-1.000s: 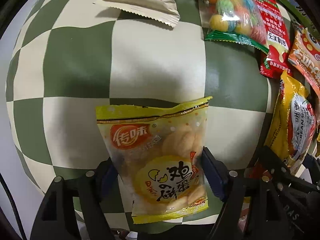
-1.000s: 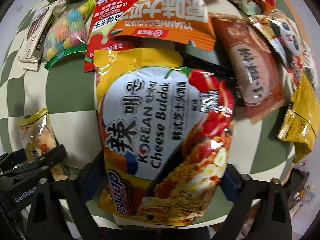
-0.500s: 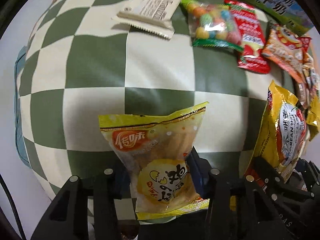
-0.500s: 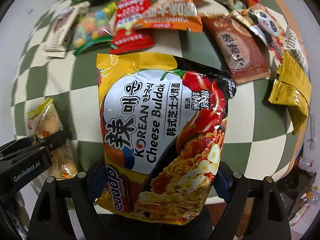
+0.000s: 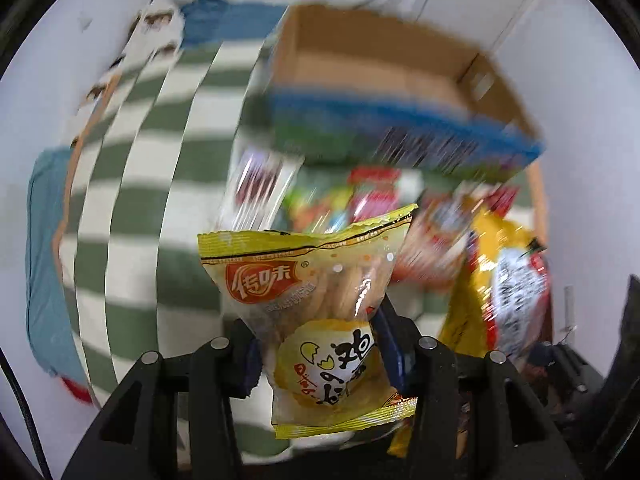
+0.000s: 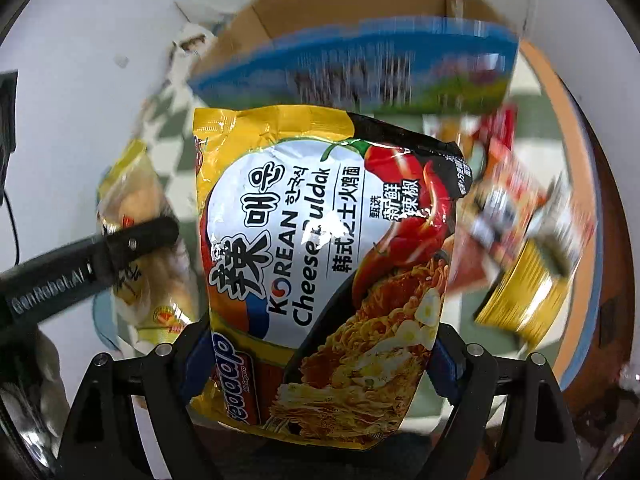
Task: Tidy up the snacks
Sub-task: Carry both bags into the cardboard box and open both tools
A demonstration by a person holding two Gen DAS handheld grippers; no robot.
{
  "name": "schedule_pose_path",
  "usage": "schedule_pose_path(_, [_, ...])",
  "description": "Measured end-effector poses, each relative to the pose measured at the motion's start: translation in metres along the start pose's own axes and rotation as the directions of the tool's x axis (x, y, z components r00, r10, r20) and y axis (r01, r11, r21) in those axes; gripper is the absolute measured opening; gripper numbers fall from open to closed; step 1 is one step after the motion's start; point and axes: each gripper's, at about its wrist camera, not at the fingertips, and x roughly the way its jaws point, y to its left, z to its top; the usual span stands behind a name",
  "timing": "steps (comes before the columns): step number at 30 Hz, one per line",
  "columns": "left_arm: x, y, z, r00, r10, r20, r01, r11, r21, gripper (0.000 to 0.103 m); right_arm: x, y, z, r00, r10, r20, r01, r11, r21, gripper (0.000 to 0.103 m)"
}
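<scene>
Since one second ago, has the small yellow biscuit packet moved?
Yes. The biscuit packet, gripped by the left gripper, has risen off the checkered cloth, toward the cardboard box.

- My left gripper (image 5: 320, 354) is clamped tight on the small yellow biscuit packet (image 5: 320, 312); its jaws have just been closing, pads pinching the packet's waist.
- My right gripper (image 6: 316, 364) stands wide, both pads pressed against the sides of the big noodle packet (image 6: 320, 248).
- Both grippers point steeply downward, side by side, left finger visible from the right wrist.
</scene>
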Motion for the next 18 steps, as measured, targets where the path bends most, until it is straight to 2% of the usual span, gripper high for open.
schedule_pose_path(5, [-0.021, -0.039, 0.084, 0.996, -0.044, 0.072, 0.041, 0.998, 0.049, 0.046, -0.06, -0.035, 0.064, 0.996, 0.028, 0.085, -0.028, 1.0, -0.004, 0.089])
schedule_pose_path(6, [-0.012, -0.058, 0.102, 0.996, -0.041, 0.081, 0.036, 0.998, 0.054, 0.046, -0.069, -0.044, 0.081, 0.994, 0.028, 0.103, -0.028, 1.0, -0.006, 0.089])
schedule_pose_path(9, [0.001, -0.067, 0.151, 0.996, -0.035, 0.083, 0.031, 0.998, 0.057, 0.046, -0.08, -0.063, 0.129, 0.99, -0.001, 0.145, 0.005, 1.0, -0.025, 0.089])
schedule_pose_path(13, [0.052, -0.08, 0.219, 0.999, -0.013, 0.041, 0.011, 0.999, 0.04, 0.046, -0.064, -0.097, 0.194, 0.99, -0.047, 0.132, 0.051, 0.998, -0.031, 0.089])
schedule_pose_path(16, [0.088, -0.092, 0.277, 1.0, 0.0, -0.021, 0.001, 1.0, 0.015, 0.046, -0.034, -0.118, 0.237, 0.996, -0.065, 0.061, 0.067, 0.997, -0.024, 0.089])
schedule_pose_path(18, [0.116, -0.093, 0.307, 0.998, -0.004, -0.067, 0.004, 1.0, -0.001, 0.046, 0.002, -0.118, 0.26, 0.998, -0.067, 0.0, 0.067, 0.998, -0.019, 0.089])
